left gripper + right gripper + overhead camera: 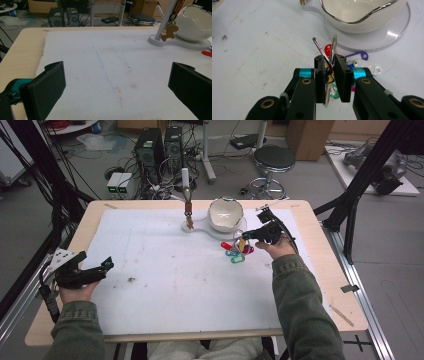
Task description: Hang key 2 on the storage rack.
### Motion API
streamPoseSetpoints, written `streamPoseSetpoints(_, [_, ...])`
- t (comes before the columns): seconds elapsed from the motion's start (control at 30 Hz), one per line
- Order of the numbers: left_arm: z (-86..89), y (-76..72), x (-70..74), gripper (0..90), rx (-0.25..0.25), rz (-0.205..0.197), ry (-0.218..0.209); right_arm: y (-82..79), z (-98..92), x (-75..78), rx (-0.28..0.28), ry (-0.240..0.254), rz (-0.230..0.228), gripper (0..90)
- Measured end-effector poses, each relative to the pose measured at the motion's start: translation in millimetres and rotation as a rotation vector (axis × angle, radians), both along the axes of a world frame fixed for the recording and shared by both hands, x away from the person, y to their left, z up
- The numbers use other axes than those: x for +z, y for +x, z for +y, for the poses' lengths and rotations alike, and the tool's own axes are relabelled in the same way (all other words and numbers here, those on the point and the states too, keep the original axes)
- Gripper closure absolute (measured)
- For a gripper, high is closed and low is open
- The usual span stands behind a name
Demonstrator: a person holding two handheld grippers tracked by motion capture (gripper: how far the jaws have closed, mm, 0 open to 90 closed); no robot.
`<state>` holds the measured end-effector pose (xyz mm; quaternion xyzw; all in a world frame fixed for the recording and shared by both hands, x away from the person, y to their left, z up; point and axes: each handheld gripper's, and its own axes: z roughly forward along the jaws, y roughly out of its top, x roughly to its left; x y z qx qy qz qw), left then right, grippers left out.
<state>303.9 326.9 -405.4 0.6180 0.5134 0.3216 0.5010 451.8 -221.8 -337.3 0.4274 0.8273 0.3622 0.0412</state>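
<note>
Gripping the large silver wire key ring (333, 48) with its bunch of coloured plastic key tags (238, 251), the right tongs (329, 75) are closed on the metal loop just in front of the white egg-shaped ceramic bowl with a silver rim (225, 214). In the right gripper view the loop stands up between the two black jaws, with a thin metal pin leaning out to one side, and the red, purple and white tags lie on the white cloth mat (165, 270) beneath and beyond the jaws. The bowl sits on a flat white stand (200, 229) whose upright post (186, 195) carries a brown gingerbread-shaped charm (169, 32).

The step in hand looks like lifting the bunch to hang it on the post or drop it in the bowl. To do it well, the grip should stay firm on the wire, since it is thin and smooth and could twist or slide between the pads. Raising it straight up until the tags swing free of the mat would keep them from dragging or catching on the stand's edge.

The left tongs (102, 266) are wide open with nothing between them, held low over the near left of the wooden table (320, 270), well apart from the work.
</note>
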Motion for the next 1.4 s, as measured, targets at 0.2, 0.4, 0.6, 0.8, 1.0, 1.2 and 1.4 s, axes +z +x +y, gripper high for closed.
streamPoseSetpoints(0.2, [-0.1,0.0,0.0,1.7,0.001,0.0,0.0,-5.8,7.1,14.6,0.032,-0.009,-0.032,79.6])
streamPoseSetpoints(0.4, [-0.2,0.2,-0.1,1.7,-0.004,0.002,0.002,-15.0,18.2,21.5,0.075,-0.015,-0.047,79.6])
streamPoseSetpoints(0.6, [-0.2,0.3,-0.3,1.7,-0.004,0.004,0.004,-25.6,24.4,27.8,0.12,0.009,-0.062,79.6])
streamPoseSetpoints(0.8, [-0.7,0.2,-0.2,1.7,-0.005,0.004,0.007,-37.1,28.5,39.5,0.146,0.041,-0.102,79.6])
streamPoseSetpoints(1.0, [-0.5,0.1,-0.2,1.7,-0.004,0.005,0.008,-45.5,35.4,53.8,0.171,0.053,-0.135,79.7])
streamPoseSetpoints(1.2, [-0.3,0.1,-0.2,1.7,-0.006,0.003,0.005,-54.1,42.9,67.1,0.209,0.07,-0.164,79.7])
streamPoseSetpoints(1.4, [-0.4,0.0,-0.1,1.7,-0.004,0.003,0.005,-62.0,51.3,75.7,0.239,0.063,-0.185,79.7])
